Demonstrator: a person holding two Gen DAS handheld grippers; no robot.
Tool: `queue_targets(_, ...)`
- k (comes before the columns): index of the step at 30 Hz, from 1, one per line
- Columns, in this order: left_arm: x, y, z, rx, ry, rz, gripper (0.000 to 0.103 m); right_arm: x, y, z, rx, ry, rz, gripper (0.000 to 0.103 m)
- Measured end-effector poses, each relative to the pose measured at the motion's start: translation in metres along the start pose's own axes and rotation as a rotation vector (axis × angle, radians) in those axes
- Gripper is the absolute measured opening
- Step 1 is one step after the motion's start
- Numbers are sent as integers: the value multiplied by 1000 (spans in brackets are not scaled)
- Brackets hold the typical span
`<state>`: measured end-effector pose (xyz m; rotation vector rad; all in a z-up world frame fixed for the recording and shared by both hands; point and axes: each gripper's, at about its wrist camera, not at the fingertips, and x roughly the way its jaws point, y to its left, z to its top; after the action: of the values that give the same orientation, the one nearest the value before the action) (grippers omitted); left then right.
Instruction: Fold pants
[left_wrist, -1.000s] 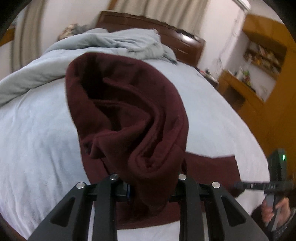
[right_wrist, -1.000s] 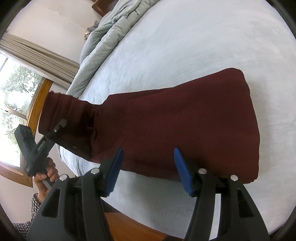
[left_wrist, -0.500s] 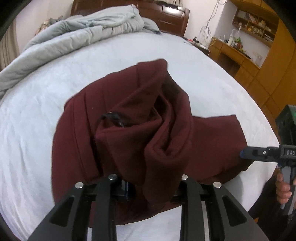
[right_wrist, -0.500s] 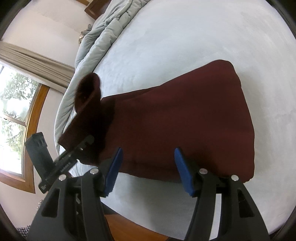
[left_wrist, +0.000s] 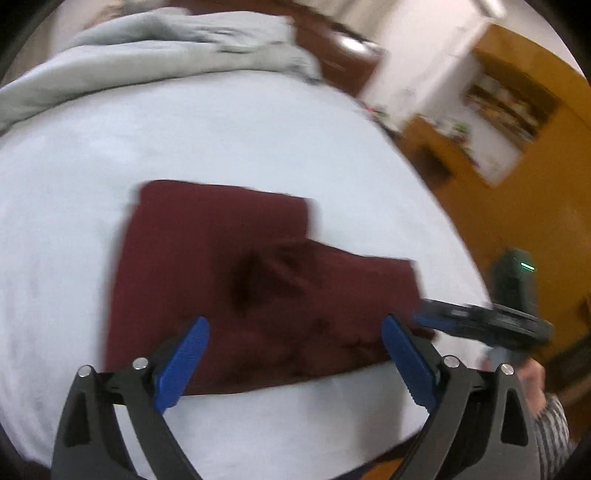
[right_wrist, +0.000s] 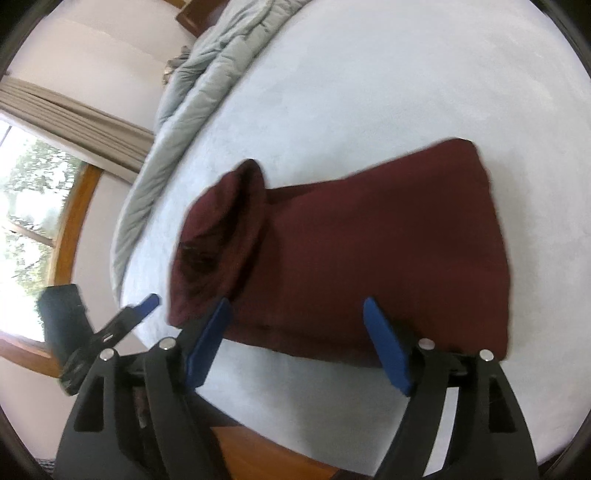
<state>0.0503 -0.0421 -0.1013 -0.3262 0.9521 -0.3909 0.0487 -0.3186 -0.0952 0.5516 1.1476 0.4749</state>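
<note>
The dark red pants (left_wrist: 236, 280) lie folded on the pale blue bed sheet (left_wrist: 221, 129). In the right wrist view the pants (right_wrist: 369, 251) show a loose flap standing up at their left end. My left gripper (left_wrist: 295, 354) is open and empty, just in front of the pants' near edge. My right gripper (right_wrist: 299, 343) is open and empty at the near edge of the pants. The right gripper also shows at the right of the left wrist view (left_wrist: 480, 321), and the left gripper shows at the left of the right wrist view (right_wrist: 110, 325).
A crumpled grey duvet (left_wrist: 166, 48) lies at the head of the bed, by a dark wooden headboard (left_wrist: 332, 48). Orange wooden cabinets and shelves (left_wrist: 517, 122) stand to the right. A window with curtains (right_wrist: 48, 177) is on the other side. The bed's wooden edge (right_wrist: 277, 458) is below.
My left gripper has let go of the pants and opened. The lifted end of the pants has dropped onto the rest, and the left gripper has drawn back. The right gripper stays open.
</note>
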Motion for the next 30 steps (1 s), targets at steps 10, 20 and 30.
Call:
queue_targets(10, 23, 69, -5, -178, 65, 321, 92, 54, 71, 31, 16, 148, 53, 91)
queue_targets(20, 30, 69, -14, -158, 61, 327, 94, 114, 102, 12, -74, 208, -197, 82)
queue_targets(30, 23, 73, -20, -161, 67, 249, 93, 87, 62, -4, 49, 213, -93, 67)
